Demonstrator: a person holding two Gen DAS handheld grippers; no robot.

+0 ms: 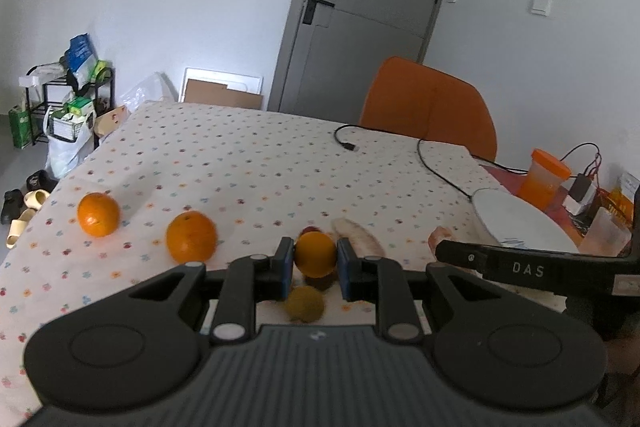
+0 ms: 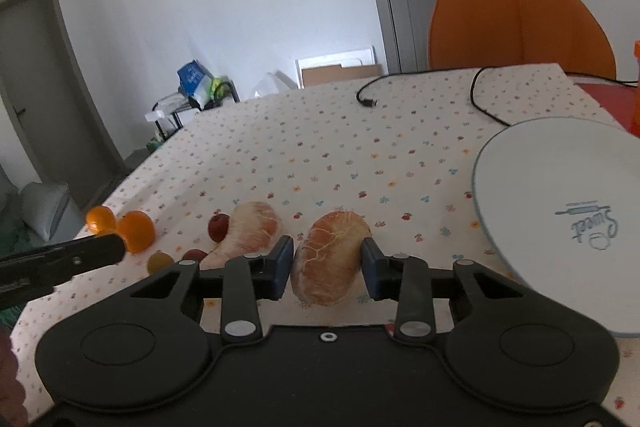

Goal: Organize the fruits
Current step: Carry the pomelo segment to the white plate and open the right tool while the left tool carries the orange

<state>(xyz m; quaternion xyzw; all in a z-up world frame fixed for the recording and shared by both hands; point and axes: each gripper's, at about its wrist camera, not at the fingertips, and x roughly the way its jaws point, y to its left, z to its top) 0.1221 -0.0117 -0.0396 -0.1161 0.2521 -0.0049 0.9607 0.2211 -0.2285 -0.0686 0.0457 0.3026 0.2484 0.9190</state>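
My left gripper (image 1: pixel 314 267) is shut on a small orange fruit (image 1: pixel 315 254), held just above the flowered tablecloth. Two larger oranges (image 1: pixel 98 214) (image 1: pixel 191 237) lie to its left, and a small yellow-green fruit (image 1: pixel 305 303) lies under it. My right gripper (image 2: pixel 326 261) is shut on a peeled grapefruit segment (image 2: pixel 328 261). A second segment (image 2: pixel 250 231) lies to its left beside a small red fruit (image 2: pixel 218 227). A white plate (image 2: pixel 560 195) sits to the right, with nothing on it.
A black cable (image 1: pixel 436 167) runs across the far side of the table. An orange chair (image 1: pixel 432 107) stands behind the table. An orange-lidded jar (image 1: pixel 544 179) and small items stand at the far right. The table's left edge (image 2: pixel 120 195) drops to the floor.
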